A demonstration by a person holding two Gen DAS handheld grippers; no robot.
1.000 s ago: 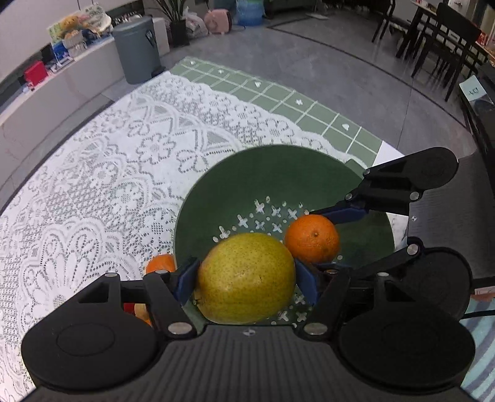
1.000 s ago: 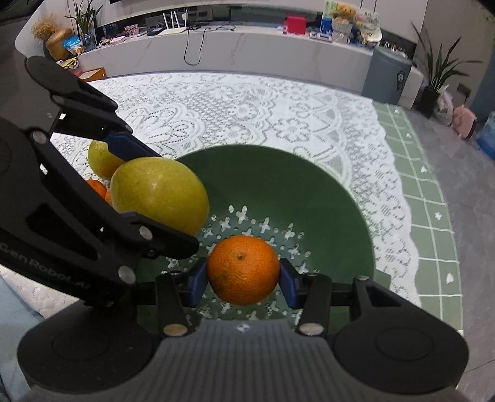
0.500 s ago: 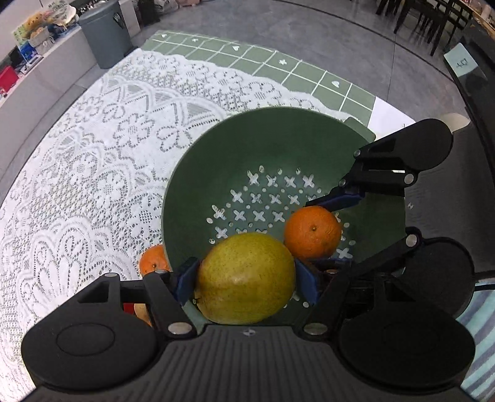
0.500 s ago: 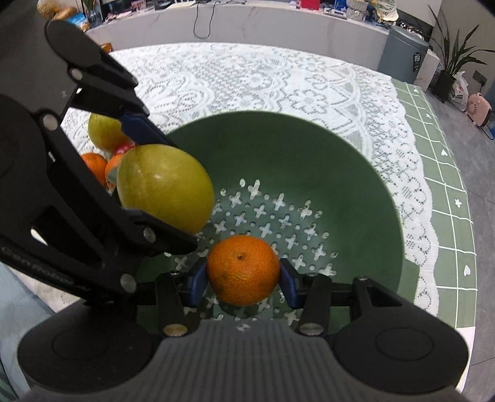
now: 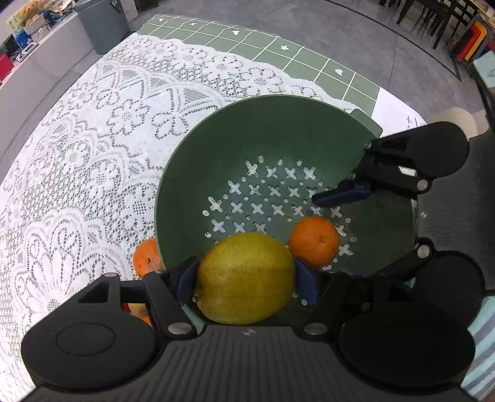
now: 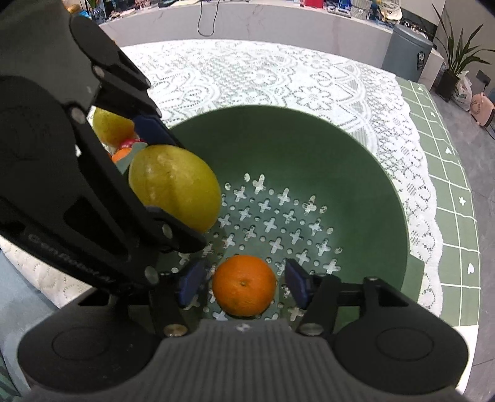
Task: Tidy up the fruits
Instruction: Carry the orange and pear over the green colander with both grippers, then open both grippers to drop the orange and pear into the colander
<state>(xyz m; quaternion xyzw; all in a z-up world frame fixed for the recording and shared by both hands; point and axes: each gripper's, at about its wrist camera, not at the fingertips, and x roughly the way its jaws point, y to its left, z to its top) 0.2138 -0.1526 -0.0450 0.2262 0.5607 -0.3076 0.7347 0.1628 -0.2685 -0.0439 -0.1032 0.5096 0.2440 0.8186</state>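
I am in the middle of putting two fruits into the green colander (image 6: 355, 173), which is sitting on the lace cloth (image 5: 102, 130) close to the table's edge where the green checked cloth (image 5: 278, 46) is showing. My right gripper (image 6: 244, 283) is opening its jaws around the orange (image 6: 244, 284): the blue pads are standing clear of it on both sides, and the orange is resting on the pierced floor of the colander, near the wall closest to me. I am judging that fruit as delivered.

My left gripper (image 5: 246, 278) is clamping the yellow-green pear (image 5: 246, 278) between its pads, hanging just inside the colander's near rim and above the floor (how far above, I cannot tell). The next move, as I am reading it, is to bring the pear down beside the orange without knocking it, then let go, while drawing the right gripper up and away so the two tools are not crowding each other.

More fruit is waiting outside the colander by its near rim: another orange (image 5: 145, 259) and a second pear (image 6: 111, 126).

Beyond the table, grey floor, a grey bin (image 5: 103, 24), a long pale counter (image 6: 247, 21) and dark chairs (image 5: 433, 18) are showing.
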